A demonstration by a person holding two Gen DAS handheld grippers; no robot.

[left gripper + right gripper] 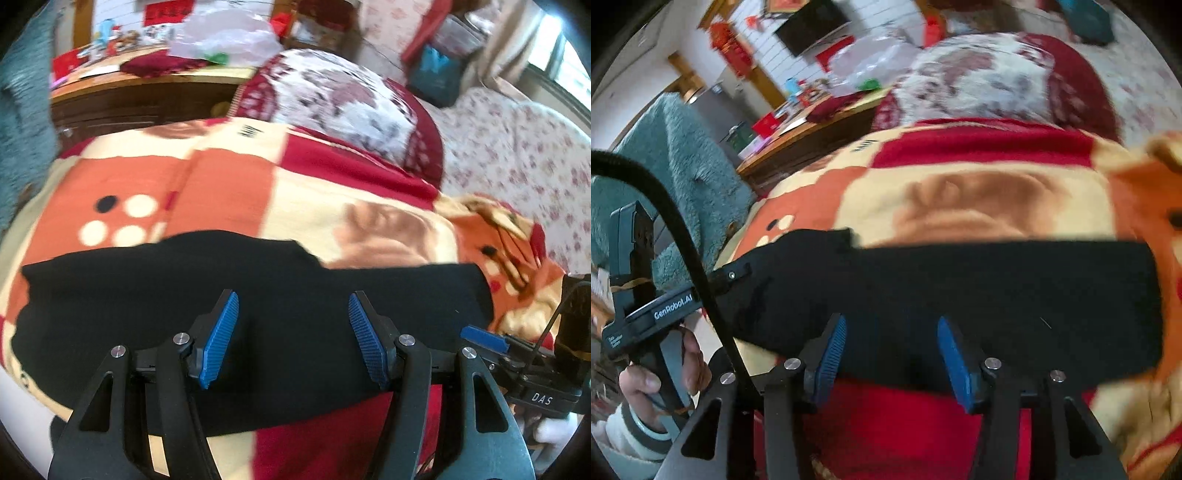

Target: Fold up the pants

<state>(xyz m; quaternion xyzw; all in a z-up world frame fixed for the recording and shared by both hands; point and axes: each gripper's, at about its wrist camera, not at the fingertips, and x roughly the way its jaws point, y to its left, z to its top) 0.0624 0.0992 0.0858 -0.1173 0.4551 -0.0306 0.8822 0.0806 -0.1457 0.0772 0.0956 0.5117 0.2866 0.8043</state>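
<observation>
Black pants (240, 288) lie in a flat, wide band across a red, orange and cream patterned blanket (229, 184) on a bed. They also show in the right wrist view (979, 284). My left gripper (293, 306) is open and empty, its blue pads just above the near part of the pants. My right gripper (892, 328) is open and empty, over the near edge of the pants. The right gripper's side shows at the right edge of the left wrist view (524, 365). The left gripper's body, held by a hand, shows at the left of the right wrist view (653, 314).
A floral red and white pillow (343, 99) lies behind the blanket. A wooden dresser (140, 96) with clutter and a clear plastic bag (229, 37) stands at the back left. A teal fluffy cloth (676, 158) hangs at the left. A floral sheet (517, 147) covers the right.
</observation>
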